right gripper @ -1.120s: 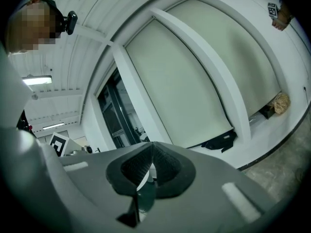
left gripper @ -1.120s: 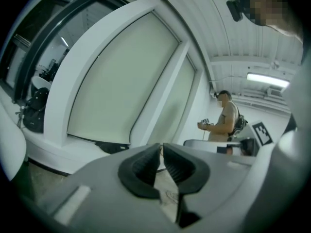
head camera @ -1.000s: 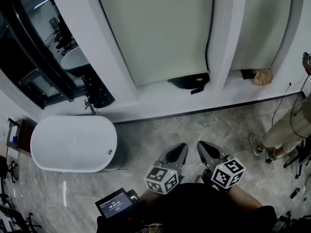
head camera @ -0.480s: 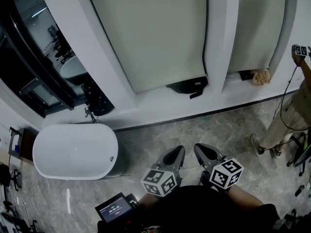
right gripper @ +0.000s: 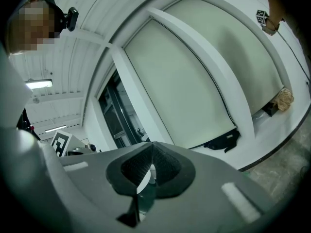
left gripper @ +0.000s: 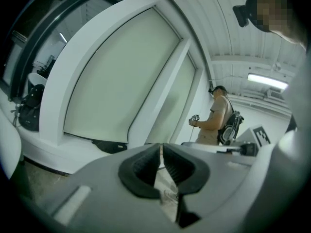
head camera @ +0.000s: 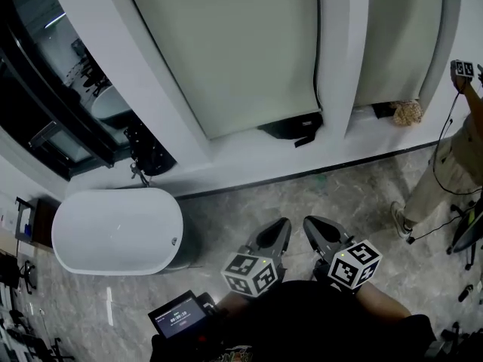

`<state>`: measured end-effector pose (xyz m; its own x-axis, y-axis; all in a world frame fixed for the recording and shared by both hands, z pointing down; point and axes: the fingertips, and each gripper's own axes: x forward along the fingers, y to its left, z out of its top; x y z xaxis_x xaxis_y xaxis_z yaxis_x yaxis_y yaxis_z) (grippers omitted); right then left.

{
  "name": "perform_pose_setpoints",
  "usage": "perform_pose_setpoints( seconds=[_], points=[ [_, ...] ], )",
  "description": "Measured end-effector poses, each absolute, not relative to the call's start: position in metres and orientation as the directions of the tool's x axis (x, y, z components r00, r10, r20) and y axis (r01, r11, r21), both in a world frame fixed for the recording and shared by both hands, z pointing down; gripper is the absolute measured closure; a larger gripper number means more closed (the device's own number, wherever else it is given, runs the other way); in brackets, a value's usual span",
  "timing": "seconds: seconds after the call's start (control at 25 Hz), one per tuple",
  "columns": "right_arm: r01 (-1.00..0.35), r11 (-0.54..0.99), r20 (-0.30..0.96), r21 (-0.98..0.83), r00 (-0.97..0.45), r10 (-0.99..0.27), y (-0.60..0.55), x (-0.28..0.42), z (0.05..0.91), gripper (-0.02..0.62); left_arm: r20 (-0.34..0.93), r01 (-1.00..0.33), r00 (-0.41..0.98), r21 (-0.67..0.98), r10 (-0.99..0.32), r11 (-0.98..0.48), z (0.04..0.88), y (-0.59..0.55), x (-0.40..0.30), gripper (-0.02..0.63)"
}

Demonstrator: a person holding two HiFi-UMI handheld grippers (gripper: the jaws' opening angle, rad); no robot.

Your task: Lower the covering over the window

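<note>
Two pale green roller blinds cover the window: a wide one (head camera: 226, 51) (left gripper: 112, 86) (right gripper: 180, 86) and a narrower one (head camera: 396, 36) right of a white post (head camera: 343, 51). Both hang almost down to the white sill (head camera: 249, 157), leaving a dark gap at the bottom. A thin dark cord (head camera: 317, 44) runs down the wide blind's right edge. My left gripper (head camera: 279, 226) (left gripper: 161, 149) and right gripper (head camera: 311, 223) (right gripper: 151, 152) are held side by side close to my body, well short of the window. Both are shut with nothing between the jaws.
A white bathtub (head camera: 113, 228) stands on the floor at the left, with a dark glass partition (head camera: 45, 104) behind it. A black object (head camera: 290, 127) and a brown lump (head camera: 407, 111) lie on the sill. Another person (head camera: 453, 157) stands at the right holding a marker cube.
Both grippers stay where they were. The head view has tilted a little, showing more of the blinds. The person at the right has come further into view with a raised hand.
</note>
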<state>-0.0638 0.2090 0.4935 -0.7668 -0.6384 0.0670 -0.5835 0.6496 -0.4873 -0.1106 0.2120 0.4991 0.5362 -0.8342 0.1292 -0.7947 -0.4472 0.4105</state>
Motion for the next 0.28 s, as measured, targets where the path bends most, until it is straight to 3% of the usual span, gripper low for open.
perform_pose_setpoints(
  seconds=[0.28],
  points=[
    [-0.660,0.597,0.030,-0.456,-0.682,-0.731,0.174,-0.050,0.468,0.589,0.112,-0.736,0.637,0.381,-0.762,-0.559,0.478,0.168,-0.092,0.585]
  ],
)
